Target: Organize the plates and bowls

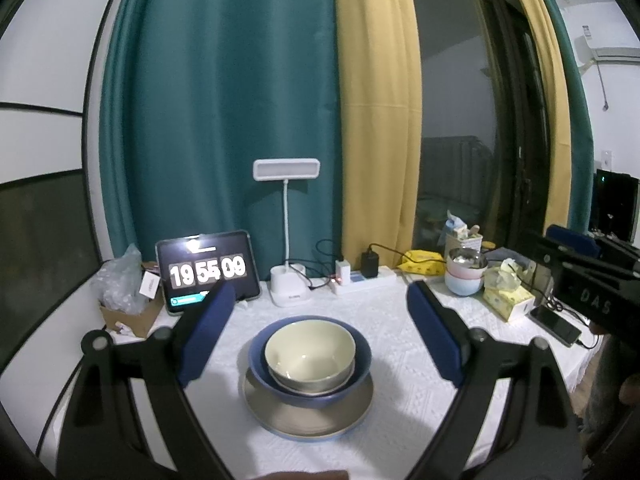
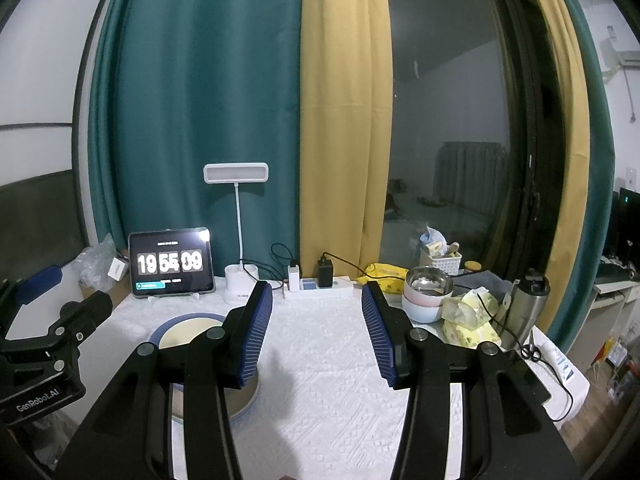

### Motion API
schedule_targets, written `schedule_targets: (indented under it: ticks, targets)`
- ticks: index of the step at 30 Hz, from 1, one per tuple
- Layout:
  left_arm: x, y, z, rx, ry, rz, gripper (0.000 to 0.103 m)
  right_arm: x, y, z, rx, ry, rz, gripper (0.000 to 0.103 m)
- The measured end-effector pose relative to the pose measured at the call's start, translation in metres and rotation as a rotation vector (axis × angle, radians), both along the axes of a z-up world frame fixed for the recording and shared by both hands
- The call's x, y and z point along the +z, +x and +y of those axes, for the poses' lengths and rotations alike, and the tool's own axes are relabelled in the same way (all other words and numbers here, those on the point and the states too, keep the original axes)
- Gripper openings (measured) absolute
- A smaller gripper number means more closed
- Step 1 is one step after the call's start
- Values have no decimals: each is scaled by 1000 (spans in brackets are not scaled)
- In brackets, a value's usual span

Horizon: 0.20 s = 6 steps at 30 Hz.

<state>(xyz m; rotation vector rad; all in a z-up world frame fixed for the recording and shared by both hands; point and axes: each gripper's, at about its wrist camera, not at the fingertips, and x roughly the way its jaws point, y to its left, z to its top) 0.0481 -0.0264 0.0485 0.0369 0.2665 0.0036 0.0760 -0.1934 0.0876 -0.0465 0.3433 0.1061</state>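
Observation:
A cream bowl [image 1: 310, 350] sits nested in a blue bowl [image 1: 360, 360], which stands on a beige plate with a blue rim [image 1: 308, 420] on the white tablecloth [image 1: 400, 340]. My left gripper [image 1: 316, 320] is open and empty, its blue pads wide apart on either side of the stack, above it. My right gripper [image 2: 318, 328] is open and empty over bare cloth to the right of the stack. In the right wrist view the stack [image 2: 188, 330] is mostly hidden behind the left finger [image 2: 252, 336].
A tablet clock [image 1: 208, 270], desk lamp [image 1: 286, 240] and power strip [image 1: 364, 282] line the back edge. Stacked pastel bowls with a steel bowl [image 1: 466, 274], tissue packs [image 1: 506, 292], a phone [image 1: 556, 324] and a steel grinder [image 2: 526, 304] crowd the right side. A box with plastic [image 1: 124, 296] is at the left.

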Motion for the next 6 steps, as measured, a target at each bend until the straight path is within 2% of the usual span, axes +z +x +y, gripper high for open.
schedule_targets:
  ticks: [6]
  targets:
    - [-5, 7, -5, -13, 5, 5, 89, -15, 9, -4, 17, -5, 28, 49]
